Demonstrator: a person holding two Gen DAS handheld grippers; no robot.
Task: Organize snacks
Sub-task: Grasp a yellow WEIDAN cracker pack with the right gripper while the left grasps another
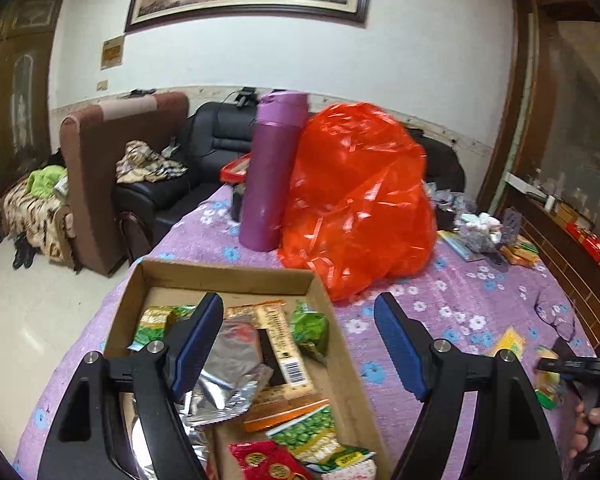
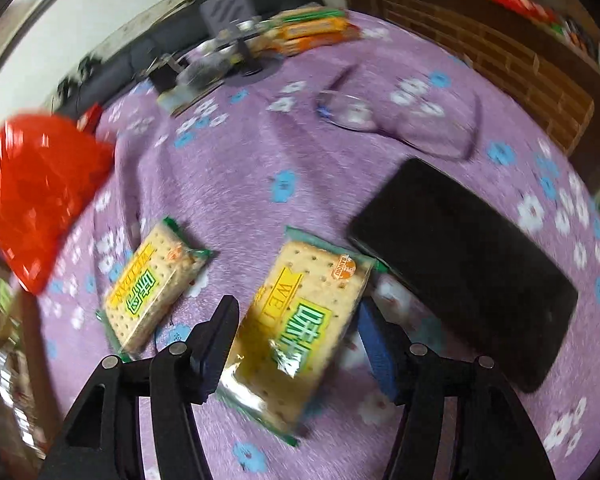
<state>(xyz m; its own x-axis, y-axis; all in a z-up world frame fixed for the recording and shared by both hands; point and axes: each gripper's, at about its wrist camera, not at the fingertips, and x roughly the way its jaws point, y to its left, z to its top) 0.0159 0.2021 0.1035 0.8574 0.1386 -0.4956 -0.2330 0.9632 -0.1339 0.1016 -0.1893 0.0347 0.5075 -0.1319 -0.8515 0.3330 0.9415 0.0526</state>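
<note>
A cardboard box (image 1: 228, 276) on the purple flowered tablecloth holds several snack packets, among them a silver foil packet (image 1: 228, 364) and a green pea packet (image 1: 312, 432). My left gripper (image 1: 298, 300) hangs open over the box's right wall with nothing between its fingers. In the right wrist view, my right gripper (image 2: 298, 306) points down at a yellow cracker packet (image 2: 300, 320) lying flat on the cloth. Its jaws stand open on either side of that packet, and the pads do not press on it. A second cracker packet (image 2: 152, 284) lies to the left.
A black phone (image 2: 460, 264) lies just right of the cracker packet, with glasses (image 2: 380, 120) beyond it. An orange plastic bag (image 1: 356, 200) and a purple flask (image 1: 272, 172) stand behind the box. More packets (image 2: 312, 32) sit at the far edge. A person's hand (image 1: 596, 420) shows at right.
</note>
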